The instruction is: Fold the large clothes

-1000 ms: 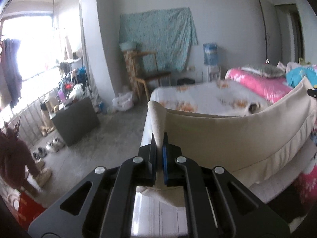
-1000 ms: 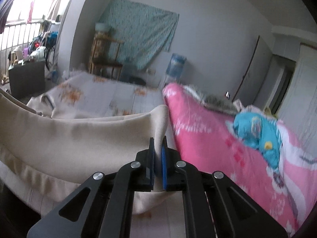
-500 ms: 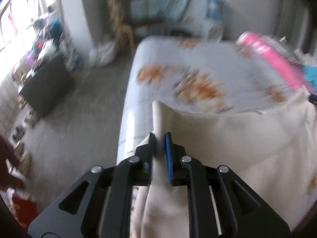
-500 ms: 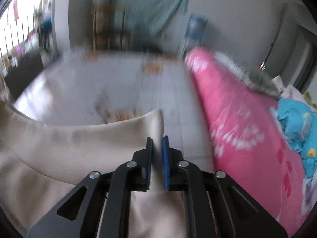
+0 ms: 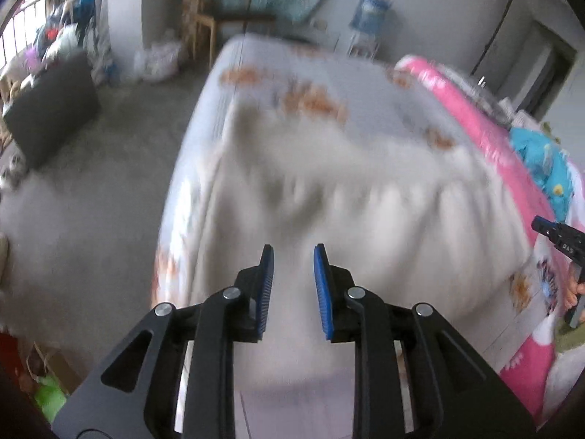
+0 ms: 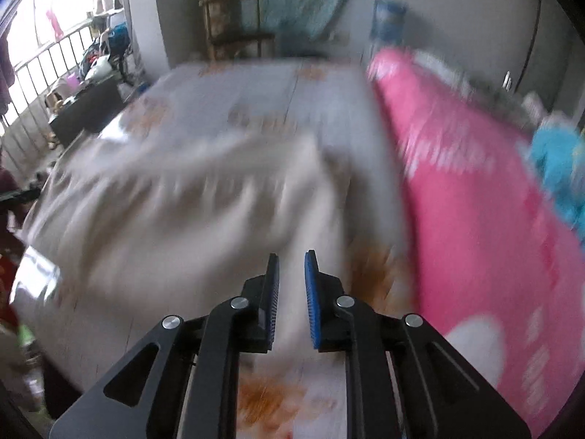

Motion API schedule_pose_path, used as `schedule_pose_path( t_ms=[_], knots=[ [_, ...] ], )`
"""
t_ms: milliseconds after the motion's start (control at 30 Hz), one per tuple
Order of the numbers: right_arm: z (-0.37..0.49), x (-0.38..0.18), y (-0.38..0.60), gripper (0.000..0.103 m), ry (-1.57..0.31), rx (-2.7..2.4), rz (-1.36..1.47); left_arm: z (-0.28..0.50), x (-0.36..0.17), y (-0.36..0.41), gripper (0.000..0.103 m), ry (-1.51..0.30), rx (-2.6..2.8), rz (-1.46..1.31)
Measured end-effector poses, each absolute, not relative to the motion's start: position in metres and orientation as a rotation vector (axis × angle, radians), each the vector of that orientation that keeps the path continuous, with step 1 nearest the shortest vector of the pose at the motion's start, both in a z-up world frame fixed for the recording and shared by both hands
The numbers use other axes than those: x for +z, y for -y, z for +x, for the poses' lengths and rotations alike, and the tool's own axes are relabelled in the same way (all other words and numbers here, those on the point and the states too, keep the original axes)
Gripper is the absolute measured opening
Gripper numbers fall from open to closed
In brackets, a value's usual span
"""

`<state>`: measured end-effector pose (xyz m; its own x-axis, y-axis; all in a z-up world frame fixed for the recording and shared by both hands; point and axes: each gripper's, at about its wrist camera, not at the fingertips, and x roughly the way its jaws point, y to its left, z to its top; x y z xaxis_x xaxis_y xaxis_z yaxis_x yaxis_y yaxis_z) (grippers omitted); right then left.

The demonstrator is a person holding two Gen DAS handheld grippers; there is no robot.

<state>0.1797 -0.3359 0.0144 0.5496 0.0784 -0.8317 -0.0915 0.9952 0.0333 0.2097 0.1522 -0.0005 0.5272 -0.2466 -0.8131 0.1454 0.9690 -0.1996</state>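
Bedroom, floral-sheeted bed (image 5: 256, 69): the cream garment (image 5: 329, 190) lies spread there, soft, light, likely slippery. Left claw (image 5: 291, 256) opening, empty; right claw (image 6: 291, 261) apart, empty. Pinch far corners.

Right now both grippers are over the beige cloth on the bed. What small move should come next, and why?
Probably draw both grippers back. The left gripper, jaws opening, and the right gripper press on nothing, and the beige cloth lies on the bed. The blur hides how neat the fold is.
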Motion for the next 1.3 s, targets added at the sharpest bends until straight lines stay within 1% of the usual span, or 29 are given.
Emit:
schedule_pose_path(
  t_ms=[67, 100, 133, 200, 267, 333, 367, 433, 467, 533, 567, 600, 633, 667, 700, 733, 767, 833, 967, 1033, 1133, 1300],
  knots=[
    [0.18, -0.015, 0.349, 0.014, -1.07, 0.065, 0.033, 0.207, -0.019, -0.156, 0.019, -1.012, -0.205, -0.123],
    [0.18, -0.027, 0.358, 0.011, -1.098, 0.048, 0.068, 0.205, -0.018, -0.158, 0.018, -0.987, -0.198, -0.121],
    [0.179, -0.027, 0.365, 0.01, -1.092, 0.05, 0.109, 0.205, -0.016, -0.158, 0.018, -0.984, -0.163, -0.104],
    [0.173, -0.011, 0.366, 0.01, -1.061, -0.023, 0.083, 0.198, -0.006, -0.158, 0.017, -0.967, -0.162, -0.125],
    [0.157, 0.014, 0.357, 0.01, -0.98, -0.029, 0.021, 0.185, 0.009, -0.152, 0.018, -0.921, -0.191, -0.118],
    [0.144, 0.026, 0.347, 0.01, -0.943, -0.006, 0.013, 0.175, 0.014, -0.144, 0.026, -0.897, -0.206, -0.092],
    [0.141, 0.025, 0.344, 0.011, -0.939, 0.005, 0.011, 0.17, 0.012, -0.137, 0.028, -0.896, -0.218, -0.077],
    [0.137, 0.013, 0.337, 0.013, -0.953, 0.017, 0.016, 0.164, 0.003, -0.132, 0.035, -0.912, -0.197, -0.053],
    [0.138, 0.002, 0.339, 0.013, -0.985, 0.003, 0.033, 0.164, -0.006, -0.127, 0.035, -0.938, -0.162, -0.036],
    [0.134, -0.013, 0.34, 0.013, -1.039, -0.04, 0.084, 0.154, -0.007, -0.125, 0.036, -0.933, -0.131, -0.019],
    [0.13, -0.012, 0.339, 0.013, -1.034, -0.044, 0.107, 0.145, -0.001, -0.121, 0.039, -0.905, -0.129, -0.016],
    [0.12, -0.006, 0.333, 0.015, -1.006, -0.029, 0.119, 0.136, 0.006, -0.118, 0.052, -0.878, -0.135, -0.013],
    [0.111, -0.001, 0.327, 0.029, -0.979, -0.021, 0.117, 0.129, 0.011, -0.113, 0.068, -0.852, -0.134, -0.006],
    [0.102, 0.006, 0.32, 0.04, -0.947, -0.021, 0.112, 0.118, 0.017, -0.11, 0.074, -0.828, -0.132, 0.001],
    [0.091, 0.013, 0.31, 0.061, -0.905, -0.025, 0.112, 0.106, 0.024, -0.101, 0.082, -0.795, -0.136, 0.019],
    [0.082, 0.018, 0.301, 0.068, -0.878, -0.017, 0.111, 0.098, 0.03, -0.093, 0.086, -0.777, -0.145, 0.039],
    [0.074, 0.022, 0.292, 0.07, -0.855, -0.003, 0.111, 0.087, 0.035, -0.082, 0.087, -0.758, -0.146, 0.061],
    [0.056, 0.027, 0.273, 0.081, -0.821, 0.012, 0.114, 0.071, 0.04, -0.067, 0.094, -0.746, -0.148, 0.063],
    [0.033, 0.033, 0.247, 0.09, -0.794, 0.036, 0.103, 0.049, 0.047, -0.046, 0.094, -0.768, -0.187, 0.024],
    [0.023, 0.036, 0.237, 0.096, -0.773, 0.015, 0.078, 0.041, 0.049, -0.038, 0.094, -0.76, -0.199, 0.008],
    [0.014, 0.044, 0.229, 0.097, -0.747, -0.019, 0.044, 0.031, 0.053, -0.03, 0.095, -0.742, -0.175, 0.006],
    [0.009, 0.054, 0.224, 0.097, -0.724, -0.076, 0.002, 0.023, 0.063, -0.016, 0.095, -0.716, -0.077, 0.088]
  ],
)
